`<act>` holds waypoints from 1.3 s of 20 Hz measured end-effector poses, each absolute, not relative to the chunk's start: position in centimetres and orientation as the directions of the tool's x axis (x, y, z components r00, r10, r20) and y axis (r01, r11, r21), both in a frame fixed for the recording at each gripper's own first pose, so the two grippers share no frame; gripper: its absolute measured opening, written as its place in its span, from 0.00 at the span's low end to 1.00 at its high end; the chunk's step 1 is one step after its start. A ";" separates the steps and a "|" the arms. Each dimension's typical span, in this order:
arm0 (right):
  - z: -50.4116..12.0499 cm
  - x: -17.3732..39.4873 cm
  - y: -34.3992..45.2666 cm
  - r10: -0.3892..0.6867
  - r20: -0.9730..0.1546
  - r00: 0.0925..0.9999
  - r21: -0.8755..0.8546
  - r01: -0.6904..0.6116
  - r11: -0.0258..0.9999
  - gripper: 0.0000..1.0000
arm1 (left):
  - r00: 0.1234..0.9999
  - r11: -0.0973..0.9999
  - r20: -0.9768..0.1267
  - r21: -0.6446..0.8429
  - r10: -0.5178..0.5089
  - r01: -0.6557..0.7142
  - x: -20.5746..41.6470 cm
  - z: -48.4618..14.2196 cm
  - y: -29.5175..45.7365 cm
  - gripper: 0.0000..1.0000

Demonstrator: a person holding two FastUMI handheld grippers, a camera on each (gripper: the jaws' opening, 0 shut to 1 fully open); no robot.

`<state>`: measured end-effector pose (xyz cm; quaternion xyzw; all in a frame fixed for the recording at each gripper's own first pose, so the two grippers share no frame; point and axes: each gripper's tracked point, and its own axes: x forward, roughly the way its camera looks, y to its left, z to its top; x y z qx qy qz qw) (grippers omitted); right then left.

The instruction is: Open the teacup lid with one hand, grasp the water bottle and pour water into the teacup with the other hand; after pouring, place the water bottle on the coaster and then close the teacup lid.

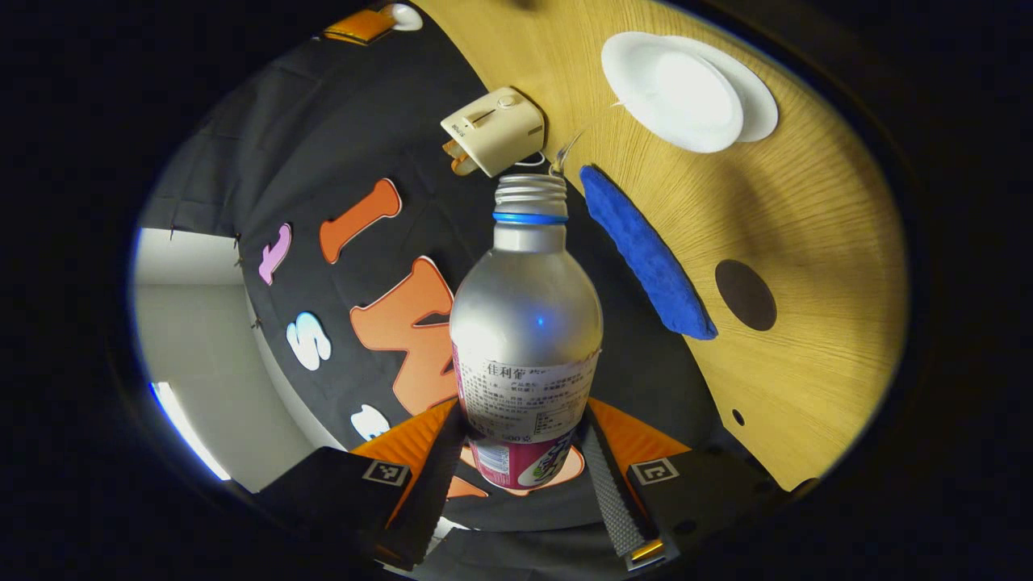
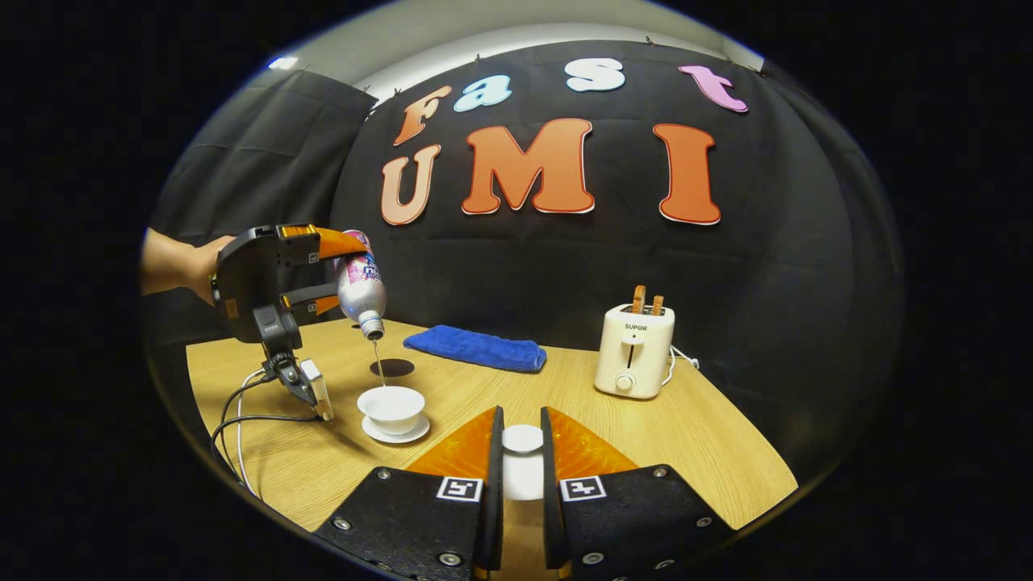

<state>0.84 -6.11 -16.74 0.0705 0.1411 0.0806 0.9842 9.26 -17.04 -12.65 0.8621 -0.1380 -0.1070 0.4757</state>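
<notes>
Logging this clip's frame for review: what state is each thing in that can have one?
water bottle: uncapped, tilted mouth-down, pouring a thin stream.
teacup: lid off, upright on its saucer, taking the stream.
teacup lid: off the cup, held clear of it.
left gripper: shut on the water bottle.
right gripper: shut on the teacup lid.
coaster: bare, nothing on it.
toaster: two slices standing up in its slots.
blue cloth: folded, lying flat.

A light wooden table with a fine grain (image 2: 686,436) stands against the black cloth booth wall (image 2: 775,290), above which a pale plain ceiling (image 2: 484,32) carries a small bright light (image 2: 282,62).
</notes>
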 end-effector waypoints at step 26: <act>-15.3 1.7 -4.3 0.194 -0.271 0.943 0.188 -0.146 0.971 0.21 | 0.940 -0.085 0.179 0.974 -0.290 -0.211 9.3 -7.4 -15.0 0.83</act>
